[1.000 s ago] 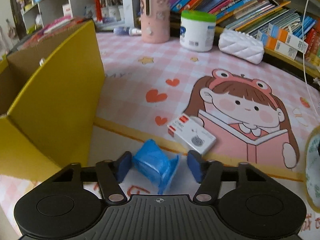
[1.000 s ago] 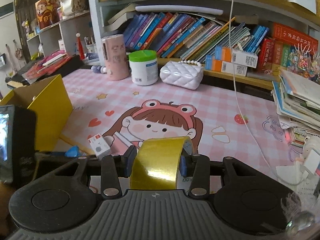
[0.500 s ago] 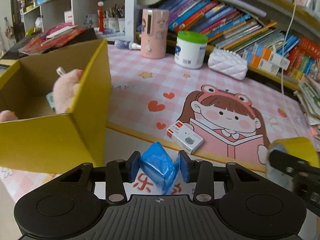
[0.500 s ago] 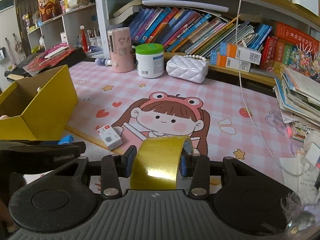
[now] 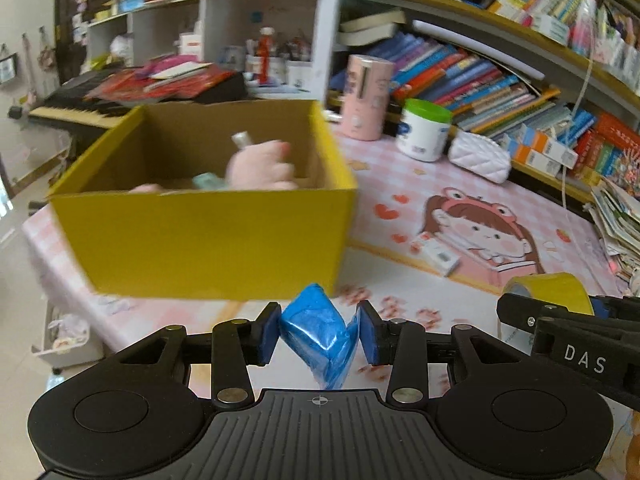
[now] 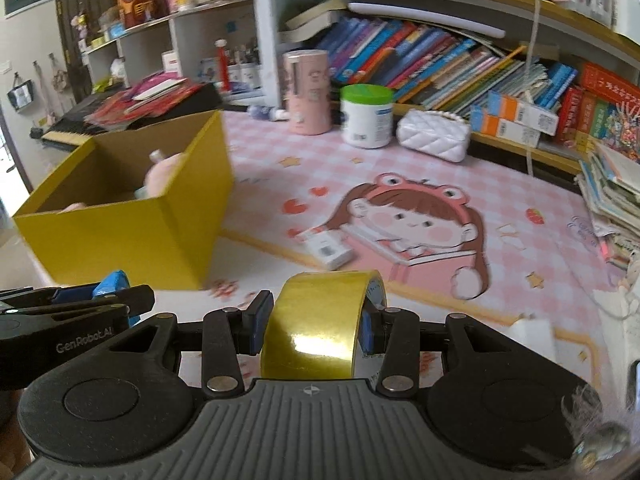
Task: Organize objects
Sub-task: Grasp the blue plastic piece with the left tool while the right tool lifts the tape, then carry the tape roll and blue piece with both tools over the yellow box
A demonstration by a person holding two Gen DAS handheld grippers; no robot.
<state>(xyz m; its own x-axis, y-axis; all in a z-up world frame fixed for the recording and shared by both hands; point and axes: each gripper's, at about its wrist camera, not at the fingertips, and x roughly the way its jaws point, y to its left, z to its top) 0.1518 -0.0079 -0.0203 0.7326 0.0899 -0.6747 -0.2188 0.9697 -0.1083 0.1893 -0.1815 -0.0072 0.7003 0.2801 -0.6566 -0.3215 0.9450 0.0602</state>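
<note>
Hovering level above tabletop | left gripper jaws clamping blue packet, facing yellow box | right gripper jaws clamping yellow tape roll

Black ribbed gripper bodies, blue-padded jaws, silver screws, white "DAS" and "GenRobot.AI" lettering

pink checkered mat with a cartoon frog-hat girl, pink cylinder next to a green-lidded white tub, white quilted purse just beside it, shelves crammed with leaning books — messy paper stack far right
</note>
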